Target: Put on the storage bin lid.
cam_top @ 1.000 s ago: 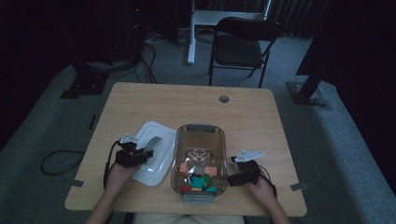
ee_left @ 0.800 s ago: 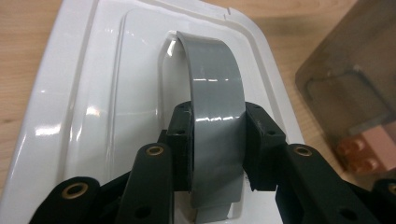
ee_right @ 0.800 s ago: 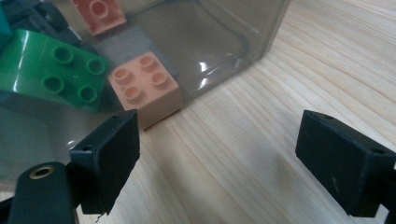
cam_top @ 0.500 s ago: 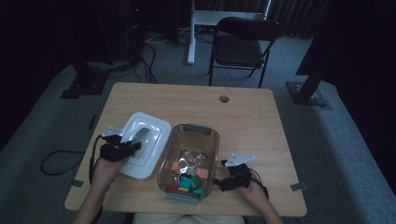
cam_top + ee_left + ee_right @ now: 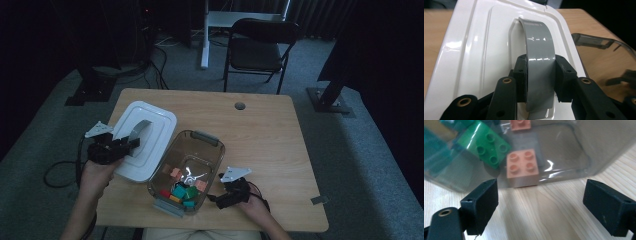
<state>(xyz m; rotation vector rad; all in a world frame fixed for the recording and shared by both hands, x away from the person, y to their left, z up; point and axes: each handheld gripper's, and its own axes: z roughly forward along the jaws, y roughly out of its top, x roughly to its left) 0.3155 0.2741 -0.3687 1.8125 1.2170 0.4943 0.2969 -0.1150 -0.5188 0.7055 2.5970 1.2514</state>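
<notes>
- The left gripper [image 5: 539, 75] is clamped on the grey handle [image 5: 540, 62] of the white lid [image 5: 142, 140]; both pads press the strap's two edges in the left gripper view.
- The right gripper [image 5: 546, 205] stands wide with nothing between its pads, resting low over the table [image 5: 270, 130] just beside the clear bin [image 5: 187, 167].
- One lid, held tilted over the table's left part, its near left corner reaching past the table edge in the high view; its right edge lies close to the bin's left rim.
- One bin, uncovered, set at an angle near the front edge, with one grey latch [image 5: 206, 137] at its far end and one at its near end.
- Inside the bin is a small heap of blocks [image 5: 182, 191], gathered at the near end; the exact number cannot be told from above. In the right gripper view two pink blocks [image 5: 522, 166] and one green block [image 5: 487, 147] show through the wall.
- One round hole [image 5: 240, 106] sits near the table's far edge.
- The far and right parts of the tabletop lie bare, giving free room there.
- One folding chair [image 5: 260, 47] stands beyond the table, well apart.
</notes>
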